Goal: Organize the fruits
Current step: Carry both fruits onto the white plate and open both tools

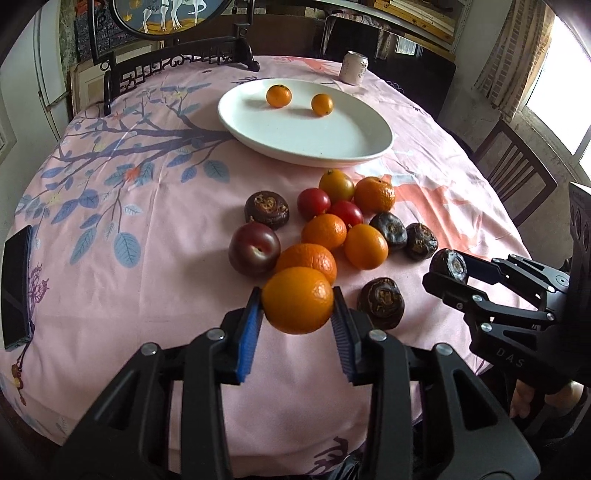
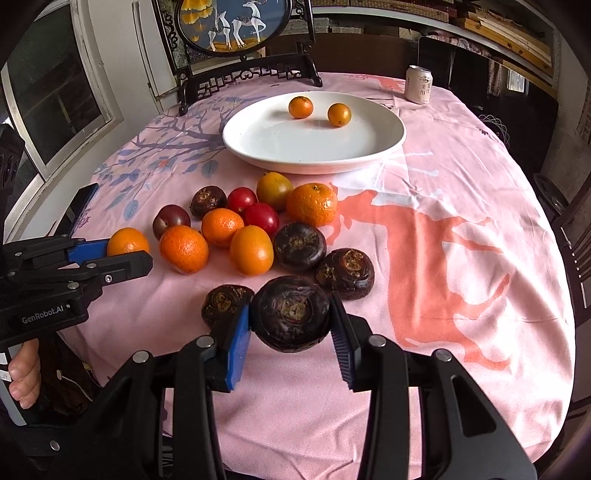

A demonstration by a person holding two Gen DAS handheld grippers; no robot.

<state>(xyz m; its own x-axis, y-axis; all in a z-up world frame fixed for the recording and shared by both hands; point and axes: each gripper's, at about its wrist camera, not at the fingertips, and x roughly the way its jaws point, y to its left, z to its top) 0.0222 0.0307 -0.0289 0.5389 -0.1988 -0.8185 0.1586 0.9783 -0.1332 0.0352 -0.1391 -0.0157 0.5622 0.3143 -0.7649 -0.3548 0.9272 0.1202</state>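
My left gripper [image 1: 297, 301] is shut on an orange tangerine [image 1: 297, 300], held a little above the pink tablecloth. My right gripper [image 2: 291, 314] is shut on a dark water chestnut [image 2: 291, 313], also off the cloth. A pile of tangerines [image 1: 325, 232], red tomatoes [image 1: 313, 202], a dark plum [image 1: 253, 248] and more water chestnuts [image 1: 382, 302] lies between the grippers and the white plate [image 1: 314, 144]. Two small tangerines [image 1: 279, 96] sit on the plate's far side. The right gripper [image 1: 448, 269] shows at the right in the left wrist view; the left gripper [image 2: 122, 254] shows at the left in the right wrist view.
A drink can [image 1: 354, 68] stands beyond the plate. A dark phone [image 1: 16, 291] lies at the table's left edge. A carved stand with a round painted screen [image 2: 236, 26] is at the back, and wooden chairs [image 1: 517, 173] ring the table.
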